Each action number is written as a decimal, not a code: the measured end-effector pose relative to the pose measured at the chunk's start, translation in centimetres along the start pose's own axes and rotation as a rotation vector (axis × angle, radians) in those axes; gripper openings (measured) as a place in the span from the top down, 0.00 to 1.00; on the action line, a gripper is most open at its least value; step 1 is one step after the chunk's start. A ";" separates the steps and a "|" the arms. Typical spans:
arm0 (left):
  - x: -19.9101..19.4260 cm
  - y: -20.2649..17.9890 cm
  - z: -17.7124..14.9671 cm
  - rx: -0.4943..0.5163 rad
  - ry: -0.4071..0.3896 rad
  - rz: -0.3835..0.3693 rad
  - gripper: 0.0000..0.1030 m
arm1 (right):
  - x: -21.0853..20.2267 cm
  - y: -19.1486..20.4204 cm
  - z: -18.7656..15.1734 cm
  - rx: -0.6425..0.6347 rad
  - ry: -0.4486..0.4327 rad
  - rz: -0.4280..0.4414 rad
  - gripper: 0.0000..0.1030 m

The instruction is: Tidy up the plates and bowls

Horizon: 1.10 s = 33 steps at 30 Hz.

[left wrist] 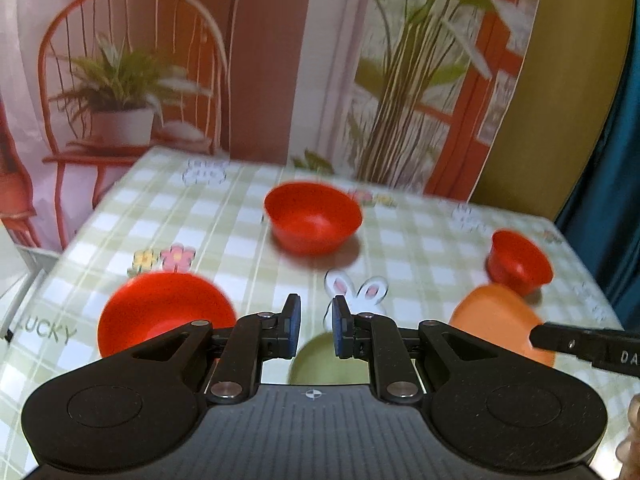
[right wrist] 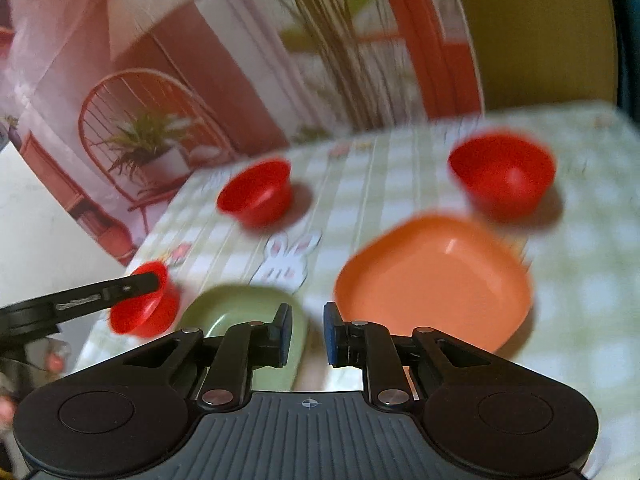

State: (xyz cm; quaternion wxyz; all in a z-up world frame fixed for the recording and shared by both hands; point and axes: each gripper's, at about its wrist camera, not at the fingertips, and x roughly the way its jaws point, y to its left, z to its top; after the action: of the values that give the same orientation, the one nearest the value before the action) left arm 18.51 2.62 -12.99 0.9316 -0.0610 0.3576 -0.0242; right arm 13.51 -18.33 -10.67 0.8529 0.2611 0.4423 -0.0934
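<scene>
Three red bowls stand apart on the checked tablecloth: one at the left (left wrist: 160, 312) (right wrist: 140, 308), one in the middle (left wrist: 312, 216) (right wrist: 256, 192), one at the right (left wrist: 520, 260) (right wrist: 504, 172). An orange square plate (left wrist: 496, 316) (right wrist: 436, 280) lies at the right front. A green plate (left wrist: 324, 360) (right wrist: 240, 316) lies at the near edge, partly hidden by the jaws. My left gripper (left wrist: 316, 320) hovers above the green plate, pads nearly together, holding nothing. My right gripper (right wrist: 306, 332) hangs between the green and orange plates, likewise narrow and empty.
The tablecloth (left wrist: 420, 240) shows a rabbit print (left wrist: 356, 292) between the dishes. A printed backdrop with a chair and plants (left wrist: 120, 80) stands along the far table edge. The table's left edge drops off beside the left bowl. A dark curtain (left wrist: 616, 160) hangs at the right.
</scene>
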 end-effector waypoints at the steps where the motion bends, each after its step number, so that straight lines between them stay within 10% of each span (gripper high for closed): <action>1: -0.2 -0.4 0.3 -0.003 -0.011 0.004 0.83 | -0.5 -0.2 0.7 -0.022 -0.024 -0.016 0.84; 8: -0.7 -3.8 2.5 -0.046 -0.061 0.001 0.60 | -2.1 -2.2 4.1 -0.165 -0.128 -0.111 0.84; 33: 6.7 -12.7 -4.4 -0.025 0.237 -0.061 0.60 | 4.4 -12.3 3.4 -0.249 0.009 -0.117 0.82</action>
State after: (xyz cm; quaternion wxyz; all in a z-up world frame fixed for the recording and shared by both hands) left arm 20.57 -10.98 -19.01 0.8808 -0.0802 0.4633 -0.0552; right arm 13.73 -30.28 -17.07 0.8700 0.1273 0.4685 -0.0859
